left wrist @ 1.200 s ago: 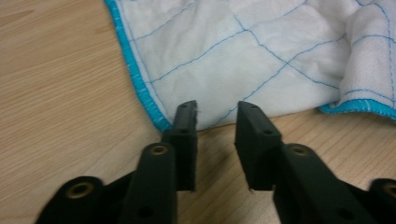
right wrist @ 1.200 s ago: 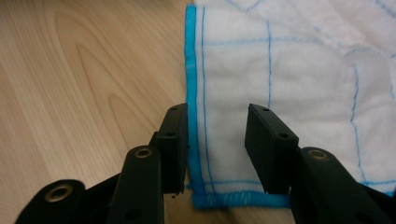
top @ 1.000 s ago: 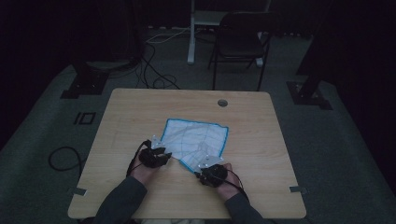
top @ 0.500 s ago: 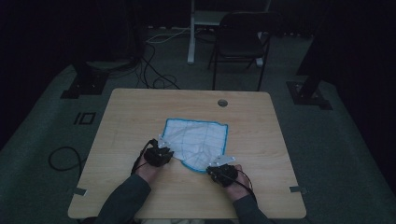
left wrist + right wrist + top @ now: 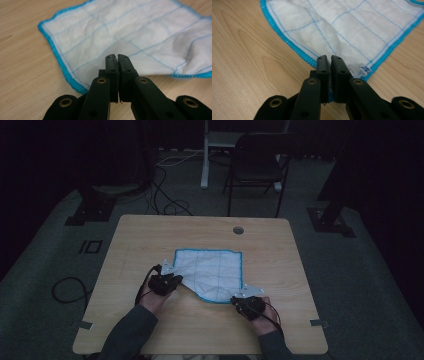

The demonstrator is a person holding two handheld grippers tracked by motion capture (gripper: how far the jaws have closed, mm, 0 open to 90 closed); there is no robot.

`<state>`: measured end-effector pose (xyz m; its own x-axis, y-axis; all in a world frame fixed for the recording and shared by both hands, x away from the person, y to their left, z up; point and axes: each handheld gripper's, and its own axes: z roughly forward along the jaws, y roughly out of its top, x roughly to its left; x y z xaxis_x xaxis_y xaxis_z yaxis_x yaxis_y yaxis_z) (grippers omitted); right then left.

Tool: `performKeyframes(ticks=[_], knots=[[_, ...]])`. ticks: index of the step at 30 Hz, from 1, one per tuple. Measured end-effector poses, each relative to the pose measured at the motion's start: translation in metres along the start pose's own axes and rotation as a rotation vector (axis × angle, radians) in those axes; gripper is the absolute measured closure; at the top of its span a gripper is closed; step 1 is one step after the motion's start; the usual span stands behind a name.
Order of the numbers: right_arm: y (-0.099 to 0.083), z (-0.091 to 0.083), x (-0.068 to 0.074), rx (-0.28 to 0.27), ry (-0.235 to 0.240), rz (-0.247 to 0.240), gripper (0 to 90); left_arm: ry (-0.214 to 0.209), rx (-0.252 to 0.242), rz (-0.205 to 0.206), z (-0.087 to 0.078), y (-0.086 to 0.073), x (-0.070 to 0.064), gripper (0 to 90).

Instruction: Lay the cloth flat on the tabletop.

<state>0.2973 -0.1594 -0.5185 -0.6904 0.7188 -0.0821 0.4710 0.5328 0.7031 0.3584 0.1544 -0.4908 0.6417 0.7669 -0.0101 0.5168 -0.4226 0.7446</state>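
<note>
- Spreading flatter than a second ago, the blue-edged cloth (image 5: 210,272) lies at the table's (image 5: 150,235) middle, its near corners drawn toward the near edge.
- Left gripper (image 5: 117,57) and right gripper (image 5: 329,58) stay clamped shut on those corners; the right has moved outward, so the unfolding looks nearly done.

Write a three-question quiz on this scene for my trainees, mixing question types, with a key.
1. True or false: the left gripper has its fingers closed on the white cloth with blue trim.
2. Where on the cloth does the right gripper grip? A) the far edge B) the near corner by the small label C) the middle
3. What does the cloth lie on?

Key
1. True; cloth sits pinched between the closed fingers.
2. B
3. A light wooden table; the part between the two grippers looks slightly raised.
</note>
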Motion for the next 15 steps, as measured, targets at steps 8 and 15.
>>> performKeyframes(ticks=[8, 15], knots=[[-0.002, -0.005, -0.006, -0.016, -0.032, 0.033, 85.9, 0.014, -0.045, 0.009, 0.002, 0.026, 0.002, 89.1], [-0.005, -0.001, -0.010, -0.002, -0.062, 0.045, 85.9, 0.013, -0.065, 0.013, 0.019, 0.049, 0.002, 89.1]])
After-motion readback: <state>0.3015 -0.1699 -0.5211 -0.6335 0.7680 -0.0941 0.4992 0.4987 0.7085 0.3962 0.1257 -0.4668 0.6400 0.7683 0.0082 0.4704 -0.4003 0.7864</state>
